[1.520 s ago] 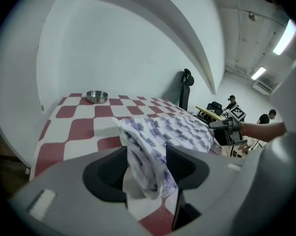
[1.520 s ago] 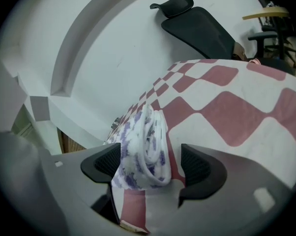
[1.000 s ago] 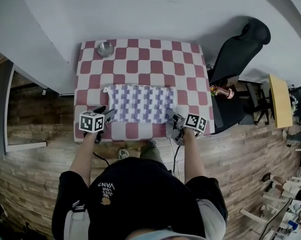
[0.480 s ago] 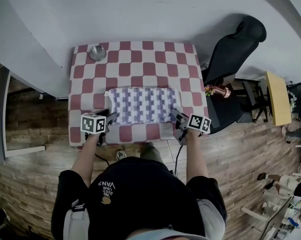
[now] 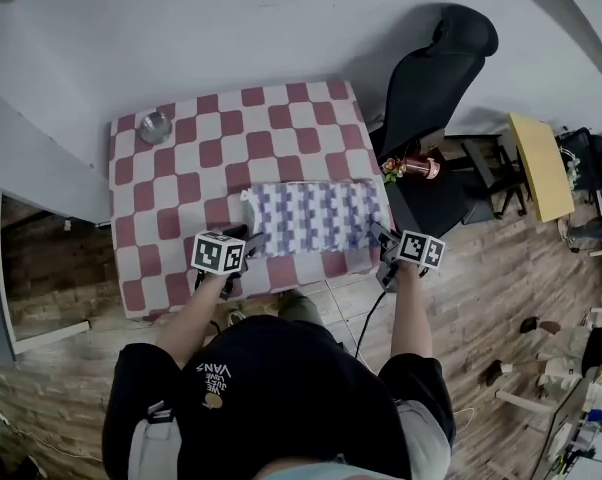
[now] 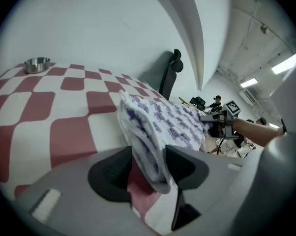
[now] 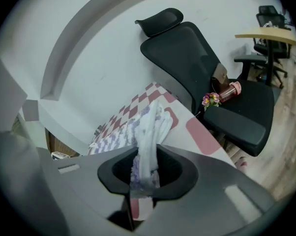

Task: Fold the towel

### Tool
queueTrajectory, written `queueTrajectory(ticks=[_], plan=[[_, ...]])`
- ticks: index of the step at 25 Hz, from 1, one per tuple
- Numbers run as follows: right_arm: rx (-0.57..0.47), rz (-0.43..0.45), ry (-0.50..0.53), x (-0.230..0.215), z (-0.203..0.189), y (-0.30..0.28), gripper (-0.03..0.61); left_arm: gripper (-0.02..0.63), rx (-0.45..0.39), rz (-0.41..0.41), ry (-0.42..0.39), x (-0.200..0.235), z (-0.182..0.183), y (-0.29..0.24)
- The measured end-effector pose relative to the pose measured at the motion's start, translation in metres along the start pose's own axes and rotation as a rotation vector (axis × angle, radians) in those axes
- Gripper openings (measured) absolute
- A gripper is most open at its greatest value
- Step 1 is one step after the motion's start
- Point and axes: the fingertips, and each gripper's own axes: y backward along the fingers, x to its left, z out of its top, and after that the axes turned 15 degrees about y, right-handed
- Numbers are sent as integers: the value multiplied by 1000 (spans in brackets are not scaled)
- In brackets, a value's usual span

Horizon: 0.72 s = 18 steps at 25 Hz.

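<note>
The towel (image 5: pixel 316 218), white with purple marks, lies flat on the red-and-white checked table (image 5: pixel 181 168), close to its right edge. My left gripper (image 5: pixel 243 240) is shut on the towel's near left corner; in the left gripper view the bunched cloth (image 6: pixel 162 122) stands between the pads of that gripper (image 6: pixel 148 166). My right gripper (image 5: pixel 381 236) grips the near right corner. Its jaws have just been closing, and a fold of towel (image 7: pixel 150 127) is pinched in the right gripper (image 7: pixel 145 173).
A small metal bowl (image 5: pixel 155 126) sits at the table's far left corner. A black office chair (image 5: pixel 431 68) stands right beside the table, with a pink bottle and flowers (image 5: pixel 406 168) on its seat. A yellow desk (image 5: pixel 536 163) is further right.
Both grippers have moved to the right along the table's near edge, and the towel has slid with them toward the right edge. The right jaws closed on the corner.
</note>
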Motion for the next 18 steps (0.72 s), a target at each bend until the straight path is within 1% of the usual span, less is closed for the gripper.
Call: queueTrajectory(ticks=[2, 4, 7, 10, 12, 14, 18], plan=[[4, -30, 24, -7, 0, 5, 77, 219, 9, 4, -9, -6, -1, -7], [13, -62, 71, -7, 0, 8, 77, 219, 11, 9, -13, -8, -1, -9], [29, -133, 199, 3, 5, 11, 77, 221, -7, -6, 0, -9, 0, -3], [39, -195, 361, 27, 17, 15, 77, 221, -31, -40, 30, -9, 2, 5], [43, -219, 456, 46, 25, 15, 78, 221, -40, -52, 38, -8, 1, 11], [44, -226, 537, 68, 32, 13, 78, 221, -50, -54, 30, -6, 2, 16], [55, -210, 690, 120, 36, -1, 78, 221, -79, -65, 23, 0, 2, 29]])
